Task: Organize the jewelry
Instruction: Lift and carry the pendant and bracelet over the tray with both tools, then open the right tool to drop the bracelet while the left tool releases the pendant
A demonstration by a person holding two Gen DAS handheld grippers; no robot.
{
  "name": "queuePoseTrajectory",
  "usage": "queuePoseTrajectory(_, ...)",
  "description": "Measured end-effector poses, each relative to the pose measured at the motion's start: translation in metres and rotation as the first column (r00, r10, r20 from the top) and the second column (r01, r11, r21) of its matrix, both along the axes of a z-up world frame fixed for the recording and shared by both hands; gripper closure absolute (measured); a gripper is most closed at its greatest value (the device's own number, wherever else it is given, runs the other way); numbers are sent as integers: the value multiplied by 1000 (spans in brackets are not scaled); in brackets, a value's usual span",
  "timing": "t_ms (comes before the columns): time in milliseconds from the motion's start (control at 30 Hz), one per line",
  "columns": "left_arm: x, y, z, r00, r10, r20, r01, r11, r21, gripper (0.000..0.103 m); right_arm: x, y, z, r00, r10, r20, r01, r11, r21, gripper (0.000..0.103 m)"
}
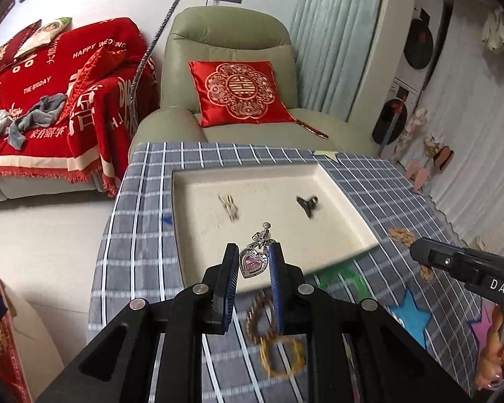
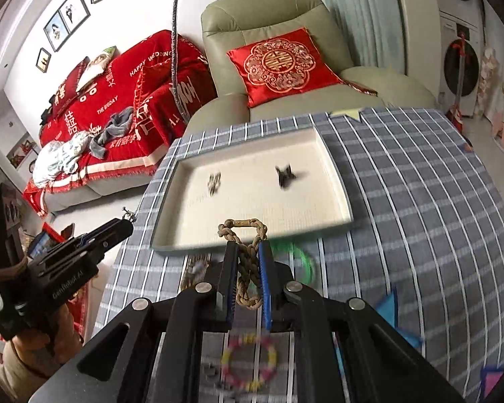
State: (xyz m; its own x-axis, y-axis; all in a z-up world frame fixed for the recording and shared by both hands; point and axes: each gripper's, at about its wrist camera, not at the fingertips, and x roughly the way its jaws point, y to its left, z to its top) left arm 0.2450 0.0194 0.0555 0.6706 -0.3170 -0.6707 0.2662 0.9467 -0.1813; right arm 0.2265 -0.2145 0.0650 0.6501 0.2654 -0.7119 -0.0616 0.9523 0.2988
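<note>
- Two pieces already lie in the cream tray [image 1: 191,221], which sits toward the far edge of the checked tablecloth [image 1: 144,241]: a pale, blurred small piece [image 1: 228,206] on its left half and a dark clip-like piece [image 1: 307,204] on its right half.
- Left gripper [image 1: 253,260]: jaws nearly closed, pinching a heart pendant [image 1: 253,262] with a pink stone, held above the tray's near rim and not yet set down.
- Below it, on the cloth by the table's near edge, lie a brown beaded bracelet [image 1: 260,315] and a yellow one [image 1: 282,357], both untouched.
- Green bangle [image 2: 302,262]: on the cloth just beside the tray's near edge, still to be moved.
- Right gripper [image 2: 248,262]: jaws almost shut on a braided rope bracelet [image 2: 248,268], its loop reaching over the tray's near rim.
- Multicoloured bead bracelet [image 2: 248,362]: on the cloth near the front edge, blurred.
- Judgement: roughly a third done; two pieces are in hand, and at least four remain on the cloth.
</note>
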Motion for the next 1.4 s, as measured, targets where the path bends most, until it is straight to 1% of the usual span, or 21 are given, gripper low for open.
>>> queuePoseTrajectory(100, 26, -5, -5, 1000, 19, -11, -19, 1000, 12, 70, 32, 4, -2, 1000, 10, -8, -10, 1000, -5, 90)
queuePoseTrajectory(200, 54, -11, -12, 999, 44, -16, -43, 999, 33, 70, 64, 8, -11, 1000, 18, -21, -18, 1000, -7, 90)
queuePoseTrajectory(333, 90, -18, -28, 996, 75, -51, -71, 995, 66, 70, 105, 11, -33, 998, 22, -58, -21, 1000, 12, 90)
queuePoseTrajectory(533, 123, -29, -56, 993, 83, -85, -72, 990, 120, 70, 152, 13, -75, 991, 20, -131, -11, 998, 69, 90)
queuePoseTrajectory(600, 131, -32, -68, 990, 85, -108, -70, 988, 134, 70, 161, 14, -86, 989, 17, -149, -6, 997, 72, 90)
queuePoseTrajectory(733, 140, -38, -82, 987, 84, -137, -63, 986, 152, 70, 173, 14, -102, 985, 4, -170, 7, 998, 62, 90)
queuePoseTrajectory(767, 142, -40, -85, 987, 84, -139, -61, 985, 162, 70, 175, 14, -104, 986, -1, -169, 9, 999, 46, 90)
queuePoseTrajectory(867, 145, -45, -89, 986, 82, -148, -53, 981, 186, 70, 178, 15, -105, 988, -17, -153, 11, 999, -38, 90)
queuePoseTrajectory(933, 147, -48, -92, 985, 82, -153, -51, 979, 199, 70, 179, 12, -106, 988, -27, -152, 18, 998, -62, 90)
queuePoseTrajectory(1067, 145, -56, -94, 988, 77, -136, -42, 969, 242, 70, 180, 6, -112, 984, -42, -171, 33, 998, -60, 90)
queuePoseTrajectory(1167, 144, -60, -95, 989, 68, -132, -30, 963, 268, 70, 180, 5, -112, 985, -47, -168, 37, 997, -63, 89)
queuePoseTrajectory(1267, 144, -60, -94, 988, 77, -133, -38, 960, 276, 70, 181, 4, -111, 983, -50, -179, 44, 998, -37, 82)
queuePoseTrajectory(1300, 144, -59, -93, 988, 77, -134, -38, 962, 272, 70, 180, 1, -110, 983, -49, -179, 48, 999, -12, 69)
queuePoseTrajectory(1333, 144, -59, -93, 988, 78, -133, -40, 962, 269, 70, 179, 0, -109, 983, -50, -177, 52, 999, 2, 50)
queuePoseTrajectory(1367, 143, -59, -92, 988, 81, -129, -43, 962, 270, 70, 178, -2, -106, 985, -54, -166, 58, 998, 21, 44)
queuePoseTrajectory(1400, 143, -58, -92, 989, 82, -125, -45, 961, 272, 70, 174, -6, -102, 987, -61, -151, 68, 997, 42, 42)
